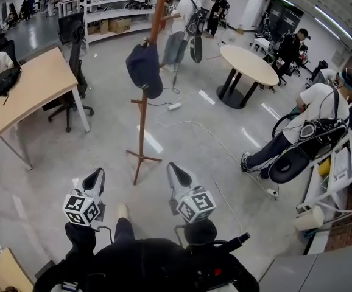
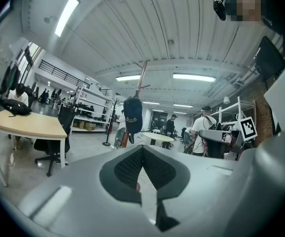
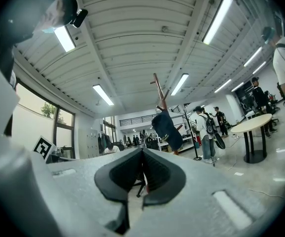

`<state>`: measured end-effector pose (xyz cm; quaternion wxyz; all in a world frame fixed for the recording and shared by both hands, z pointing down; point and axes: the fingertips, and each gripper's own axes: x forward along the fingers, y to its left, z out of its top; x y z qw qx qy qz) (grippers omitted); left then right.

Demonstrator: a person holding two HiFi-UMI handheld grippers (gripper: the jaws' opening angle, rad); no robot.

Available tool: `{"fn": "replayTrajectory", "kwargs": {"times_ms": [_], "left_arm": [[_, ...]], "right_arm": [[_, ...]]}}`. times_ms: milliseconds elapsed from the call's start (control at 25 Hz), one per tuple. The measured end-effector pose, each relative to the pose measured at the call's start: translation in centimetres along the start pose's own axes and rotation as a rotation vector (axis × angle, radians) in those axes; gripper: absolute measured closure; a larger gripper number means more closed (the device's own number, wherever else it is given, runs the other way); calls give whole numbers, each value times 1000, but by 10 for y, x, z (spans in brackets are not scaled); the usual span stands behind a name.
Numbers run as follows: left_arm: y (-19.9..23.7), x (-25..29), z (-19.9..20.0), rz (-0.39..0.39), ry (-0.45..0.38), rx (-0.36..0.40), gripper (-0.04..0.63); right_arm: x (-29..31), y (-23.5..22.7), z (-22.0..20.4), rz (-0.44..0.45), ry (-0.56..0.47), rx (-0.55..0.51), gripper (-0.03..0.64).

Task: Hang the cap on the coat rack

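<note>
The head view is showing the feet of the coat rack (image 1: 142,123), which neither gripper view is showing; only the left gripper view is showing pale print on the cap (image 1: 144,70). One cap is hanging on one rack, partway up its pole. Two grippers are sitting well apart from it: left gripper (image 1: 98,174) and right gripper (image 1: 173,170), jaws pressed together, holding nothing.

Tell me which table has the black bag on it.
The rectangular wooden desk left of the coat rack: the black bag lies at its left edge. The other table, right of the rack, is round.
</note>
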<state>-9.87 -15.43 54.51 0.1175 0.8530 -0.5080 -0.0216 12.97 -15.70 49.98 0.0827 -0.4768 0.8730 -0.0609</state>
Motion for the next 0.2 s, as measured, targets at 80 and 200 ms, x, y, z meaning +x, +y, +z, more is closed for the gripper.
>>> {"fn": "replayTrajectory", "kwargs": {"times_ms": [80, 200], "left_arm": [[-1, 1, 1, -1, -1, 0, 594], [0, 3, 3, -2, -2, 2, 594]], "right_arm": [[1, -1, -1, 1, 5, 2, 615], [2, -1, -2, 1, 9, 5, 615]]}}
